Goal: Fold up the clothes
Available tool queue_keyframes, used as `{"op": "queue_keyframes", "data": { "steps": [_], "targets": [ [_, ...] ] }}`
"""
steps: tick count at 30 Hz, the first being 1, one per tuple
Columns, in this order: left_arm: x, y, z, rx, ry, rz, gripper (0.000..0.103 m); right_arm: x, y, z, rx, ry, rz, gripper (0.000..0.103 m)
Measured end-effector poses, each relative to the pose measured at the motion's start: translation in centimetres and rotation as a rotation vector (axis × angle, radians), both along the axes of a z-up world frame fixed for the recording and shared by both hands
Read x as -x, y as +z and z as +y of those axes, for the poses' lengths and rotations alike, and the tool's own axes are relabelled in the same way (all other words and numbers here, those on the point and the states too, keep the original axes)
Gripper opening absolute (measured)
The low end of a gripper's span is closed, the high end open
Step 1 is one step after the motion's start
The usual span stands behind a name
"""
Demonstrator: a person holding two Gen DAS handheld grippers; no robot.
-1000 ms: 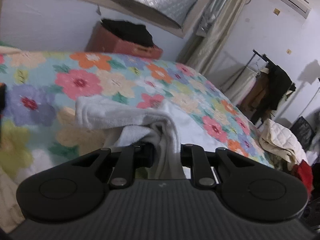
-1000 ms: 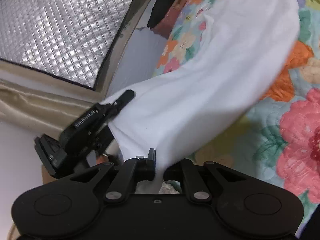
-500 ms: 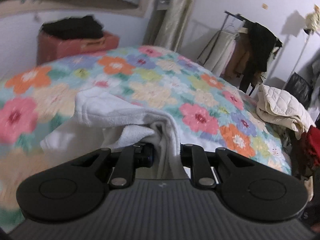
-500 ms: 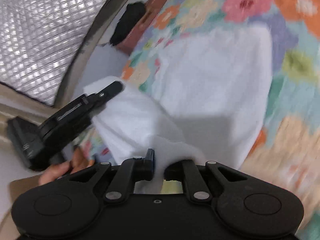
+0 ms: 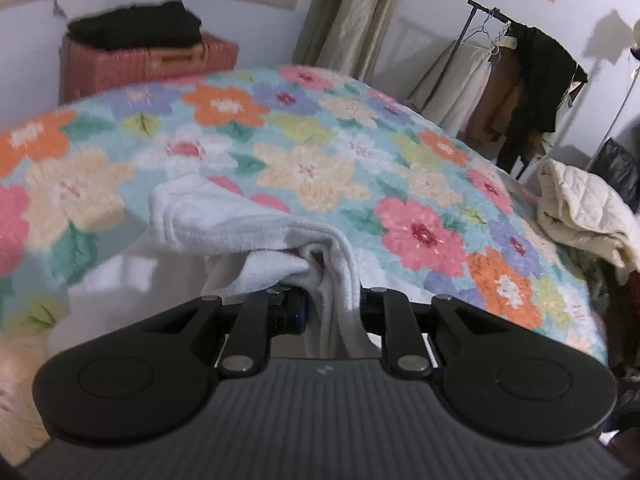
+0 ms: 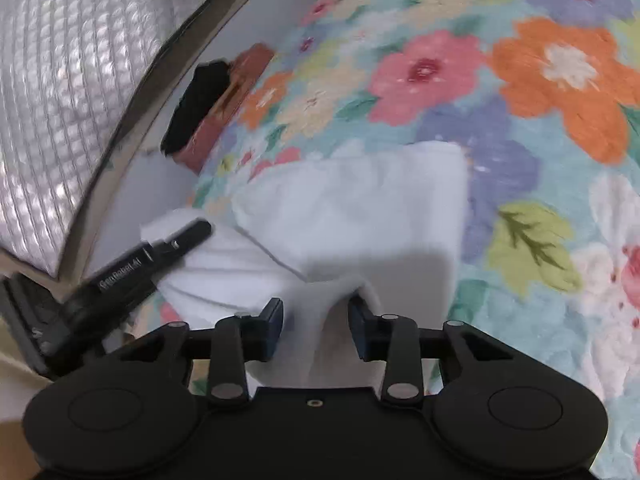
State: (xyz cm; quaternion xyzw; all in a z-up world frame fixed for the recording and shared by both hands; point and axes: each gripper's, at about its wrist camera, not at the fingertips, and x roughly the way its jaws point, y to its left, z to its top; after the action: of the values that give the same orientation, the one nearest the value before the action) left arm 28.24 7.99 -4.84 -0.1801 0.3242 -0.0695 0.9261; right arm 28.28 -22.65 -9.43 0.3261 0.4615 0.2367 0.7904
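- Our left claw (image 5: 332, 304) is clamped on a bunched fold of the white garment (image 5: 240, 224); the cloth fills the narrow gap between the jaws and hangs down through it.
- From that grip the fabric rises in a soft ridge and runs off to the left, where a hemmed edge sticks out above the floral bedspread (image 5: 320, 152).
- Our right claw (image 6: 316, 320) stands wider — the jaws are partly apart, with a pulled-up peak of the same white garment (image 6: 360, 208) between them. The cloth looks loose in that gap, and we cannot tell whether the pads are still pressing it.
- In the right wrist view most of the garment lies on the bedspread (image 6: 540, 120) as a roughly rectangular white panel just ahead of the claw, with one folded layer lapping over another toward the left.
- The left claw (image 6: 176, 244) shows there too, at the lower left, its fingertip resting on the garment's near-left corner.
- Beyond the bed, against the wall, we see a reddish suitcase (image 5: 148, 64) with dark clothing (image 5: 136, 26) piled on top.
- To the right of the bed a clothes rack (image 5: 516, 80) carries hanging coats — dark, brown and pale ones — and a cream quilted jacket (image 5: 580, 208) lies heaped near the bed's edge.
- A beige curtain (image 5: 360, 12) hangs behind the bed, and a silvery quilted panel (image 6: 60, 80) covers the window area in the right wrist view.
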Motion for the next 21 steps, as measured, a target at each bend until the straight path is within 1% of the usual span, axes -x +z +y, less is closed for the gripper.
{"op": "queue_keyframes", "data": {
  "steps": [1, 2, 3, 5, 7, 9, 11, 13, 15, 17, 19, 21],
  "targets": [
    [0.0, -0.2, 0.2, 0.02, -0.004, -0.002, 0.019, 0.2, -0.2, -0.8, -0.041, -0.02, -0.013, 0.048],
    [-0.2, -0.2, 0.3, 0.032, -0.012, -0.003, 0.02, 0.4, -0.3, -1.5, -0.066, -0.038, -0.028, 0.051],
    [-0.3, -0.2, 0.4, 0.044, -0.02, -0.003, 0.021, 0.6, -0.3, -2.1, -0.076, -0.054, -0.043, 0.051],
    [-0.7, 0.0, 0.8, 0.091, -0.028, -0.001, 0.027, 1.0, -0.2, -2.7, -0.058, -0.068, -0.076, 0.052],
    [-1.2, 0.0, 1.6, 0.17, -0.029, 0.031, 0.04, 1.6, 0.0, -2.7, -0.022, -0.061, -0.105, 0.054],
    [-1.5, 0.1, 2.4, 0.247, -0.028, 0.058, 0.046, 2.5, 0.1, -2.5, 0.009, -0.057, -0.135, 0.055],
    [-1.2, 0.6, 2.8, 0.262, -0.022, 0.041, 0.047, 3.3, -0.2, -2.6, 0.021, -0.048, -0.15, 0.055],
    [-0.8, 1.2, 3.2, 0.272, -0.015, 0.02, 0.054, 4.2, -0.6, -2.7, 0.038, -0.035, -0.16, 0.055],
    [-0.1, 1.8, 3.5, 0.252, -0.007, -0.006, 0.055, 4.9, -1.1, -2.3, 0.086, -0.013, -0.17, 0.055],
    [0.4, 2.3, 4.0, 0.237, 0.004, -0.022, 0.056, 5.5, -1.4, -1.6, 0.155, 0.015, -0.189, 0.055],
    [1.0, 2.5, 4.7, 0.222, 0.019, -0.025, 0.06, 6.0, -1.6, -0.9, 0.217, 0.038, -0.211, 0.056],
    [1.7, 2.2, 5.6, 0.176, 0.05, -0.017, 0.061, 6.1, -1.7, -0.4, 0.242, 0.049, -0.222, 0.056]
  ]
}}
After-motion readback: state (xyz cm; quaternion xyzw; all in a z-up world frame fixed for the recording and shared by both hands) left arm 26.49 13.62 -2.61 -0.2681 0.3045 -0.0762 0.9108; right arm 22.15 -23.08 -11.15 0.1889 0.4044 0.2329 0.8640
